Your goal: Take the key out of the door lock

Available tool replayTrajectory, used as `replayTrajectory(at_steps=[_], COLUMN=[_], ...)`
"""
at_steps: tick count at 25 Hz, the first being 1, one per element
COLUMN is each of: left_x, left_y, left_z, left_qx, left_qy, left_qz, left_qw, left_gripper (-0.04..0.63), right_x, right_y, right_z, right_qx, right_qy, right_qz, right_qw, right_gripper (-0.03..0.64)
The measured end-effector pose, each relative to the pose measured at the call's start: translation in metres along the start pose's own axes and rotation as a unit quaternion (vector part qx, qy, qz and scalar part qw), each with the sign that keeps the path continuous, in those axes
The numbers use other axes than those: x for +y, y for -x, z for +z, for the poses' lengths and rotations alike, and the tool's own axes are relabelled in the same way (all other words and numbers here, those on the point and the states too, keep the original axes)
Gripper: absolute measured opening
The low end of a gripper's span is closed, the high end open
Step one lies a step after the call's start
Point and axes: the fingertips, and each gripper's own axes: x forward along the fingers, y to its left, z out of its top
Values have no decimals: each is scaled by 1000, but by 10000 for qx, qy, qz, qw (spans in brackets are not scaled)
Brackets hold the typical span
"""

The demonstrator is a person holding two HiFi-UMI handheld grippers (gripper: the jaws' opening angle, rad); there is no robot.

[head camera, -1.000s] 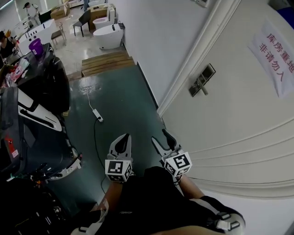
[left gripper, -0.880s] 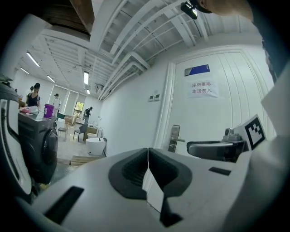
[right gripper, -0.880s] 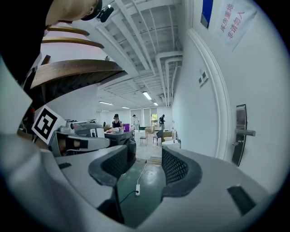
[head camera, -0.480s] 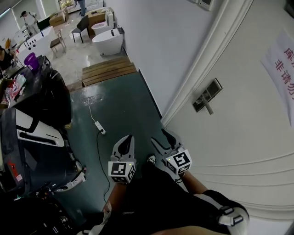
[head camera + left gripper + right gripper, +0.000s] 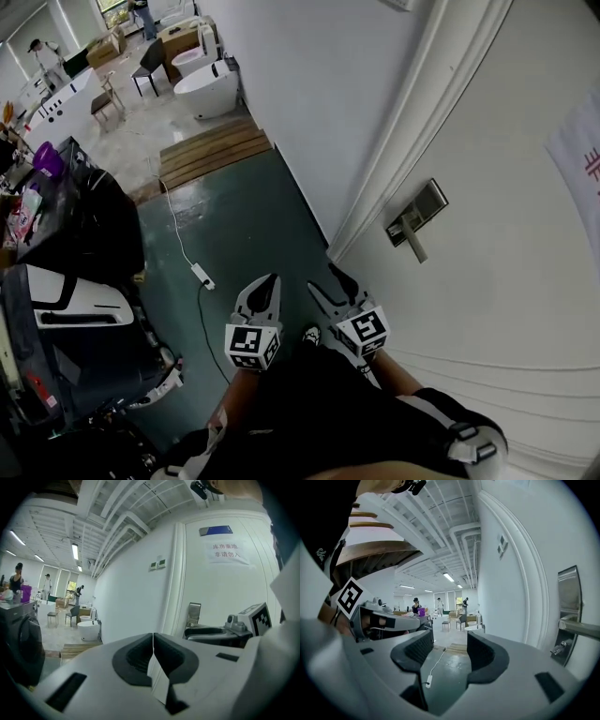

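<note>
Green floor (image 5: 244, 206) runs beside a white door (image 5: 506, 281), and the person stands close to both.

Nearest are the two grippers, held low in front of the body. The left gripper (image 5: 268, 284) has its jaws pressed together with nothing between them. The right gripper (image 5: 323, 278) has its jaws spread, and only floor shows in the gap. Neither one touches the door.

A bit further on, up and to the right, is the metal lock plate (image 5: 419, 214) with its handle (image 5: 414, 244) sticking out. In the right gripper view a small metal bit (image 5: 557, 649) pokes out of the plate just under the handle. That looks like the key, but it is too small to be sure. It is well apart from both grippers.

A key like this is likely tiny, light, hard and smooth, so it could slip. The best place to hold it is the flat head that sticks out, with one jaw on each flat side. Pull it straight out, not sideways — a thin key can bend or jam.

Past the door a white power strip (image 5: 201, 276) lies on the floor. Further off are wooden steps (image 5: 211, 150) and a white tub (image 5: 208, 89).
</note>
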Motion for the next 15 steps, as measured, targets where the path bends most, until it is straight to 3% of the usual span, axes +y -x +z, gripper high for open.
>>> replayTrajectory(at_steps=[15], left_x=[-64], left_y=[-116], left_z=[-4], left_qx=[546], left_qy=[-489], left_qz=[-1245], left_qw=[9895], left_gripper=[25], right_x=[-96], right_y=[22], right_z=[-29], right_qx=[-267], right_qy=[-958], right_qz=[-1004], right_qw=[9900], right_gripper=[239])
